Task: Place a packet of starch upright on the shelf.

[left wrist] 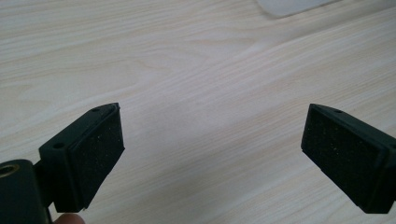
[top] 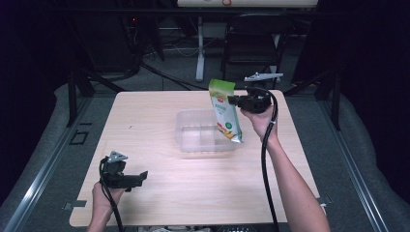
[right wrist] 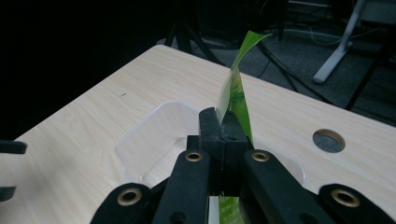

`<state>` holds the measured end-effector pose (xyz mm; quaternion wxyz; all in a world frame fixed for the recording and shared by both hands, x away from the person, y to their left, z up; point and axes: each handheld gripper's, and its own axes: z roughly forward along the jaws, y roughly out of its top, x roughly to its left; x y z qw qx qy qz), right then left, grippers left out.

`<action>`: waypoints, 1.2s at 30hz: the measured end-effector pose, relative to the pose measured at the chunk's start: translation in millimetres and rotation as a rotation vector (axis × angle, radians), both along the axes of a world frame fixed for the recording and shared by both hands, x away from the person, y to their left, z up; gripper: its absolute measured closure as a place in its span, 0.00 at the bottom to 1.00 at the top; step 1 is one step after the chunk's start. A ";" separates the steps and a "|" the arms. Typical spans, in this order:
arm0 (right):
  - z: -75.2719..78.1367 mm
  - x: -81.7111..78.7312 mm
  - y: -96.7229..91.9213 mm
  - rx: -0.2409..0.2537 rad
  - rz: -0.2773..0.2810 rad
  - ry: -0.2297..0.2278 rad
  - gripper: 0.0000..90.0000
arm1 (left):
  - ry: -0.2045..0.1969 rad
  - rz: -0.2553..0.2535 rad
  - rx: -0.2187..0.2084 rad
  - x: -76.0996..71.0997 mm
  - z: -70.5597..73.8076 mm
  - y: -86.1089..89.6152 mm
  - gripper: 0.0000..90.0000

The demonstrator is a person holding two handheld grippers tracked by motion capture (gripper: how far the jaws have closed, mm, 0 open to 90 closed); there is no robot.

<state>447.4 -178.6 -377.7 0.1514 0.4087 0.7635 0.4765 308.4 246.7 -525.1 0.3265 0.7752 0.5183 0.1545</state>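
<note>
Nearest the person's edge of the table (top: 159, 193), the left gripper (top: 140, 177) sits low over the bare wood, held in the left hand (top: 104, 195) with its cable looping down past the wrist. In the left gripper view its two black padded jaws stand wide apart, nothing between them, only pale wood grain beneath. A corner of clear plastic shows at the top edge of that view.

Mid-table: a clear plastic tray (top: 193, 142), shallow, rectangular, resting flat on the wood. It looks empty as far as can be told through the transparent walls.

Above the tray's far right part, a green snack pouch (top: 225, 113) hangs in the air, tilted, its top leaning away to the far left and its lower end down near the tray's right rim. Whether the bottom corner touches the tray cannot be told.

The right gripper (top: 233, 100) comes in from the right, held level in the right hand (top: 260, 118), cable trailing along the forearm. Its jaws are clamped together on the pouch's side; the right gripper view shows the pads pressed flat against the thin green film (right wrist: 236, 100), which rises edge-on above them.

Beyond the table: dark floor, cables, a white desk leg (top: 199, 48), a black chair (top: 251, 41).
</note>
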 end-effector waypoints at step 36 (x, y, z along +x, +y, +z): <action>-38.5 15.1 14.0 -0.107 -0.011 0.073 0.78 | 0.000 -0.008 0.006 -0.6 0.9 1.9 0.07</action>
